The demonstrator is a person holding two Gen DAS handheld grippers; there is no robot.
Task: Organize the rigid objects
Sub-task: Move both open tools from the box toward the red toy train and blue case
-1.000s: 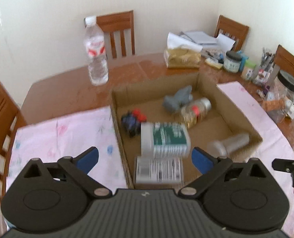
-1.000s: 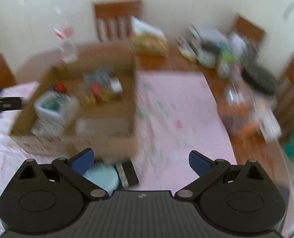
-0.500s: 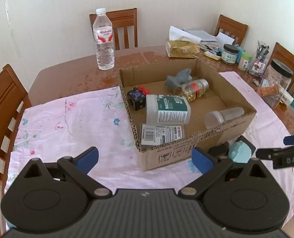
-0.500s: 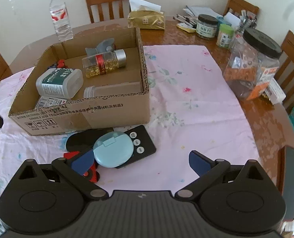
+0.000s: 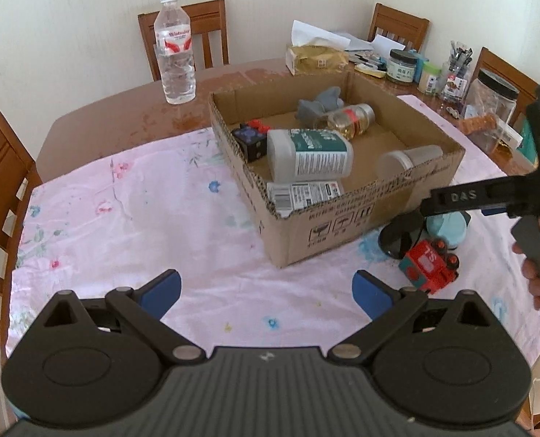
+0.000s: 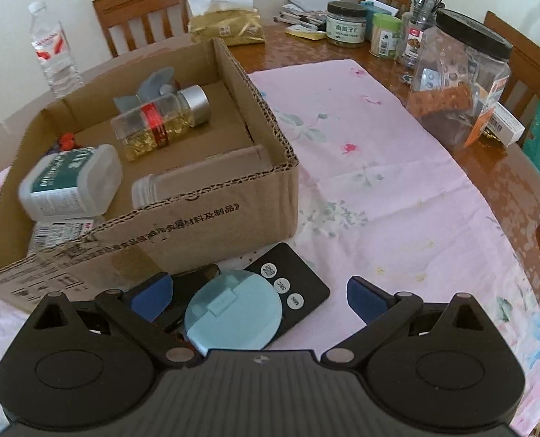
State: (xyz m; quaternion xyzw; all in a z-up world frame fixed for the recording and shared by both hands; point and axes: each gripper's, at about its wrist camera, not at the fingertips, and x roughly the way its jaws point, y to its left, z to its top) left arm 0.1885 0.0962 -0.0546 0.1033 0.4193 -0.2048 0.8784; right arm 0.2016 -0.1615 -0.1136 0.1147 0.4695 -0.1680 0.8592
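An open cardboard box (image 5: 371, 215) (image 6: 204, 222) on the pink cloth holds a white bottle (image 5: 310, 154) (image 6: 69, 182), a capsule jar (image 6: 160, 125), a clear tube (image 5: 408, 158), a grey toy (image 5: 319, 105) and a dark cube (image 5: 249, 142). In front of the box lie a light blue round case (image 6: 233, 315) (image 5: 448, 225), a black remote (image 6: 295, 284), a black disc (image 5: 401, 235) and a red toy train (image 5: 428, 266). My right gripper (image 6: 257, 296) is open, low over the blue case. My left gripper (image 5: 268, 291) is open and empty above the cloth.
A water bottle (image 5: 175, 43) stands behind the box. Jars (image 6: 459, 80), cans, a tissue pack (image 6: 226, 25) and papers crowd the table's far right. Wooden chairs (image 5: 4, 196) surround the table. The right gripper's body (image 5: 539, 189) shows at the left view's right edge.
My right gripper has moved down and closer to the blue case and remote. My left gripper has drawn back from the box toward the near cloth.
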